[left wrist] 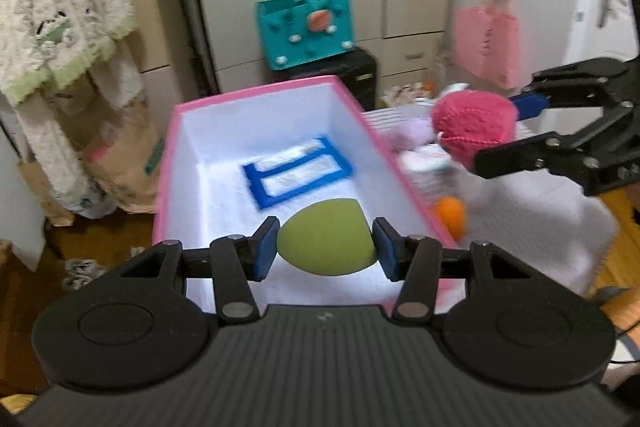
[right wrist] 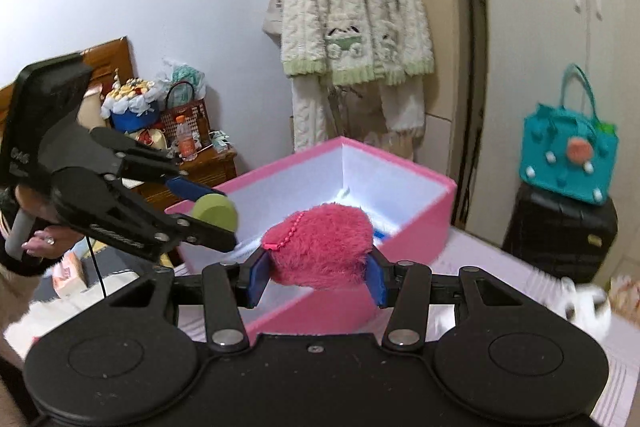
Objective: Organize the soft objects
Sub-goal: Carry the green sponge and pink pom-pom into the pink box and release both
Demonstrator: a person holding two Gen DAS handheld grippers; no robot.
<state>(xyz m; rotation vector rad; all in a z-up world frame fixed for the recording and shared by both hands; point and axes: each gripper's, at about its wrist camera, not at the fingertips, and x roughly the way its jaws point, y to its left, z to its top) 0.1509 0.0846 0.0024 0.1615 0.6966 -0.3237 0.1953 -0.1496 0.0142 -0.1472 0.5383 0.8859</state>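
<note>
both grippers were loaded. left gripper had its blue pads pressed onto a green egg-shaped makeup sponge, jaws only partly apart, just the width of the sponge, squeezing it at both flanks. it hung over the near end of the pink storage box, above the white interior. right gripper was clamped on a fuzzy hot-pink plush pouch with a pink bead chain on top; jaws a bit wider than the left's, pads sunk into the fur. in the left wrist view the pouch sat off the box's right wall, over the white bedspread; in its own view it was above the box's near corner.

box held only a blue-edged white cloth item lying flat on the floor of it. neither carried item was in yet.

progress: early, looked like. two soft things were in hand and near the drop point, none of these released. an orange ball-like thing remained on the bedspread just beside the box, plus some pale blurry items behind it, too smeared to name. left to do: lower both into the box, let go, fetch the rest.
</note>
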